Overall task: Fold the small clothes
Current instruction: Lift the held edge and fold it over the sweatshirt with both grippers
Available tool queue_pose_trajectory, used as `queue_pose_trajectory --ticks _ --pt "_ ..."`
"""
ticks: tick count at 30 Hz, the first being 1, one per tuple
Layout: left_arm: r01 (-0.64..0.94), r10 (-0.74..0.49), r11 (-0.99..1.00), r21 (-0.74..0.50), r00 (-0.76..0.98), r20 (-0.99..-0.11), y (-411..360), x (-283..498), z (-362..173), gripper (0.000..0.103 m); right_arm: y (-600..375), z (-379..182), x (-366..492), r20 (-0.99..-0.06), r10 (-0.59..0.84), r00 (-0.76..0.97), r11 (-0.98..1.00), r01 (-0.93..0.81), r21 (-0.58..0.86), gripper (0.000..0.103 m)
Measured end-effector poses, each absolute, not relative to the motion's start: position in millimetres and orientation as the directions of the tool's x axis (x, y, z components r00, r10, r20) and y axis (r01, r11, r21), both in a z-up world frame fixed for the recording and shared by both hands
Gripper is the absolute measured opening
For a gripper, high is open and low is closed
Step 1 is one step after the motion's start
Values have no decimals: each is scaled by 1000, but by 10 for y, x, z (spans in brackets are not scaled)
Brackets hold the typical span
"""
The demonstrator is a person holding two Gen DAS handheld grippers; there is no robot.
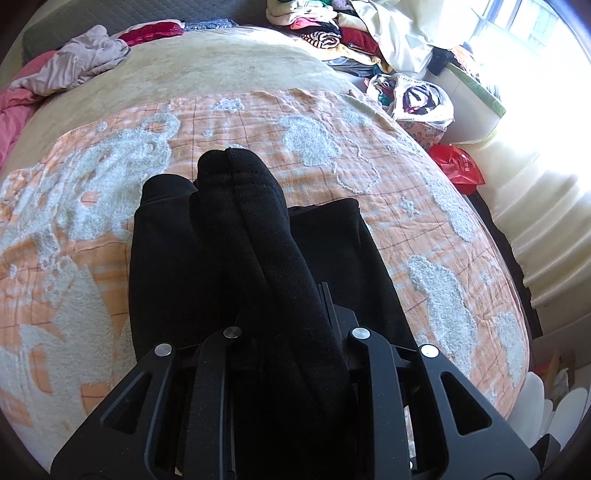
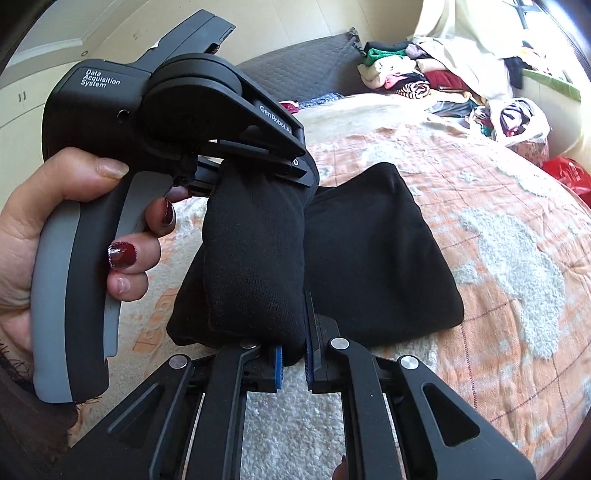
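Black knit garment [image 2: 255,251] rolled into thick bundle, held between both tools above bed [image 1: 229,74]. Right hand-held gripper [image 2: 293,363] clamped on near end of bundle, blue pads pinching fabric. Left hand-held gripper [image 2: 295,168] clamped on far end, seen from R wrist view w/ a person's hand [image 2: 55,236] around grey-and-black handle, nails dark red. In L wrist view, same bundle [image 1: 255,236] runs fwd between L jaws, fingertips hidden under cloth. Flat part of black garment [image 2: 380,258] lying on orange-and-white quilt [image 1: 369,122], touching it, just right of bundle. Beige blanket [image 1: 221,70] beyond quilt. Pile of mixed clothes [image 1: 325,26] at far edge of bed, pink-beige cloth [image 1: 77,62] far left. Red plastic bag [image 1: 460,166] beside bed, near window.
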State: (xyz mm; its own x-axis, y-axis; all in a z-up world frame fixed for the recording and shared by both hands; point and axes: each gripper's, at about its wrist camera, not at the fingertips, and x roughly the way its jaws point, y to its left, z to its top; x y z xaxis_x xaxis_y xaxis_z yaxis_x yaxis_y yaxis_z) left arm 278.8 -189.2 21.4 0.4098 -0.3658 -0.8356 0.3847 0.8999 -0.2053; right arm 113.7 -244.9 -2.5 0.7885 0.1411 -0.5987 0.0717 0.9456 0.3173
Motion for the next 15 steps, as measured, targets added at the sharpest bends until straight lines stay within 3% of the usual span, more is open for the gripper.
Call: queue_pose_trajectory --ticks 15 --pt "396 -348 899 -185 391 -852 -2210 2842 83 20 -2682 -151 1082 -605 174 777 887 144 439 9"
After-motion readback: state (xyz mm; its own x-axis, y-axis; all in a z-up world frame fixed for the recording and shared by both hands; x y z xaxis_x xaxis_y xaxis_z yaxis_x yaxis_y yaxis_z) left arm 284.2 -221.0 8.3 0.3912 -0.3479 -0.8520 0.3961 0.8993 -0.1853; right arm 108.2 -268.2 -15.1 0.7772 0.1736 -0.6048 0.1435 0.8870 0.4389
